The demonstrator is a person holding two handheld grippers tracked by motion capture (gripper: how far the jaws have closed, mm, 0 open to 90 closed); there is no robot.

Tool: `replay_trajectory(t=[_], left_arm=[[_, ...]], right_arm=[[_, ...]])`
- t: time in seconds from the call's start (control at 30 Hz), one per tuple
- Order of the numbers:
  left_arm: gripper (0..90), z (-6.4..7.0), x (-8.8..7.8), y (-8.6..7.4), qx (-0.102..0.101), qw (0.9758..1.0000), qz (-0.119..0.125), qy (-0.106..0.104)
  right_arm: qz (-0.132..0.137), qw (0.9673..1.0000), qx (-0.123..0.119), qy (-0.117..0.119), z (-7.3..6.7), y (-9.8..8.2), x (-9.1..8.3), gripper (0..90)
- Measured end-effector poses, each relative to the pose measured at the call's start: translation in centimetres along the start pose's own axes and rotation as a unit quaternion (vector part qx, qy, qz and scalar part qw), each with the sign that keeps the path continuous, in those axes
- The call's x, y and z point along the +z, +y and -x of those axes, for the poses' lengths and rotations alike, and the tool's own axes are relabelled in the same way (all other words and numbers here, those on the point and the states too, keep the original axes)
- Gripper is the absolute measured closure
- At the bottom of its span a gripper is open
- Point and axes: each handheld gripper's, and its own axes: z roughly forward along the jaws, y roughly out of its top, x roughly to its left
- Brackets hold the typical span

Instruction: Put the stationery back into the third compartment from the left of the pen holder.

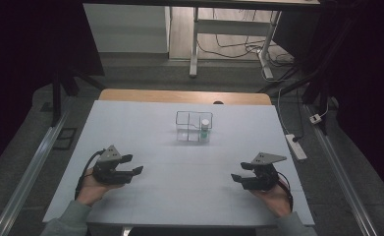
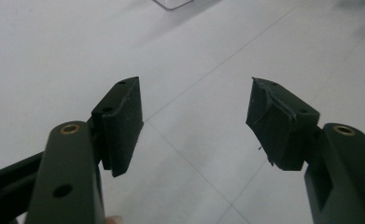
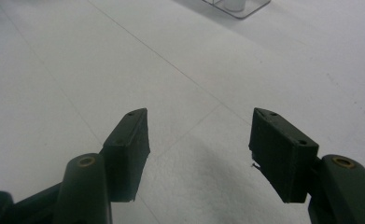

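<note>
The clear divided box (image 1: 193,126) sits mid-table, its walls faint against the white tabletop (image 1: 179,196); a small white-capped bottle (image 1: 205,129) stands in its right compartment. Nearer the person than the box, the left gripper (image 1: 133,165) and right gripper (image 1: 237,172) rest well apart, both spread wide and empty.

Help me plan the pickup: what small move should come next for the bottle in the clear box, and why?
Probably bring the right gripper forward toward the small bottle, which stands upright in the right compartment of the clear box. Both grippers rest open and empty near the table's front edge, and the left gripper sits farther from it.
</note>
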Motion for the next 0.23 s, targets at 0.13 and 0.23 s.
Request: replay_trajectory(t=[0.13,0.23], left_arm=[[35.3,0.04,-0.14,-0.35,0.001,1.0,0.0,0.0],[35.0,0.08,-0.1,-0.54,0.001,1.0,0.0,0.001]], right_arm=[[0.003,1.0,0.0,0.0,-0.02,0.04,-0.05,37.4],[0.003,1.0,0.001,0.0,0.05,0.02,-0.09,36.7]])
